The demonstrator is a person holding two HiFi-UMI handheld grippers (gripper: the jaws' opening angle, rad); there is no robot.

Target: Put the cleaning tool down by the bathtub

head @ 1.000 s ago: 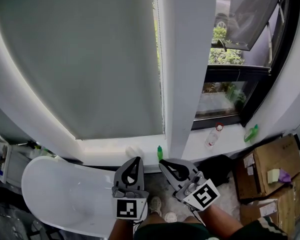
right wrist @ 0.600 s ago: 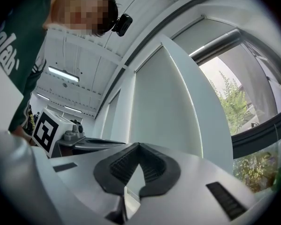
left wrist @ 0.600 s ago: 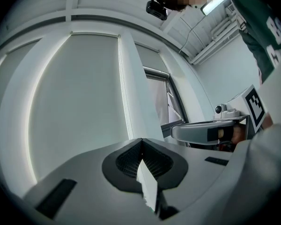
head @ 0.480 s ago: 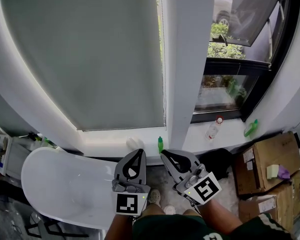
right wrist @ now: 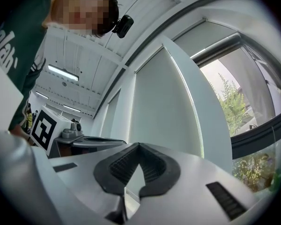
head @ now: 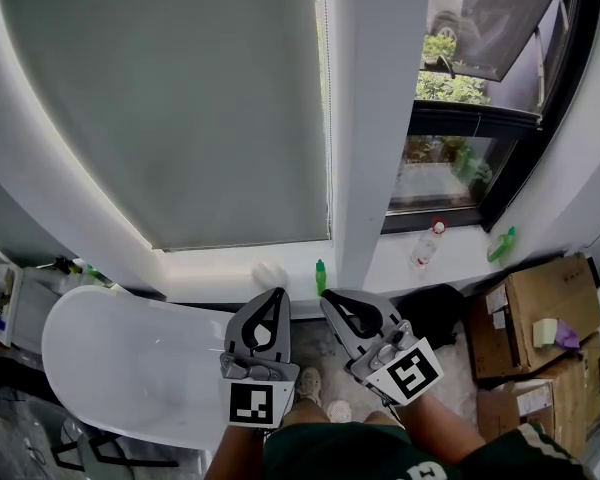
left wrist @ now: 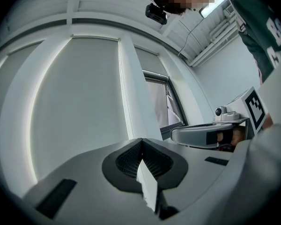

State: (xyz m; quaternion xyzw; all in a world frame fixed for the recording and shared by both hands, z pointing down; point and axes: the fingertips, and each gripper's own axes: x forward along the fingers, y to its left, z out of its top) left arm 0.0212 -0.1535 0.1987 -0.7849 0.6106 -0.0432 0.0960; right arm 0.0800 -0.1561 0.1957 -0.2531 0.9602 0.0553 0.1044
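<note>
The white bathtub [head: 130, 368] curves along the lower left of the head view. My left gripper [head: 273, 298] and right gripper [head: 332, 301] are held side by side above the floor just right of the tub's end. Both point toward the windowsill. The left gripper's jaws [left wrist: 141, 142] meet at the tips with nothing between them. The right gripper [right wrist: 139, 146] is shut and empty too. Neither gripper holds a cleaning tool. A white lump [head: 270, 273] lies on the sill ahead; I cannot tell what it is.
On the windowsill [head: 380, 273] stand a small green bottle [head: 320, 276], a clear bottle with a red cap [head: 426, 248] and a green spray bottle [head: 500, 244]. A black bag [head: 438, 333] and cardboard boxes [head: 540, 318] sit at the right. A lowered blind covers the window ahead.
Both grippers stay shut and side by side, and have drifted slightly up in the head view. Nothing was taken hold of or let go.
</note>
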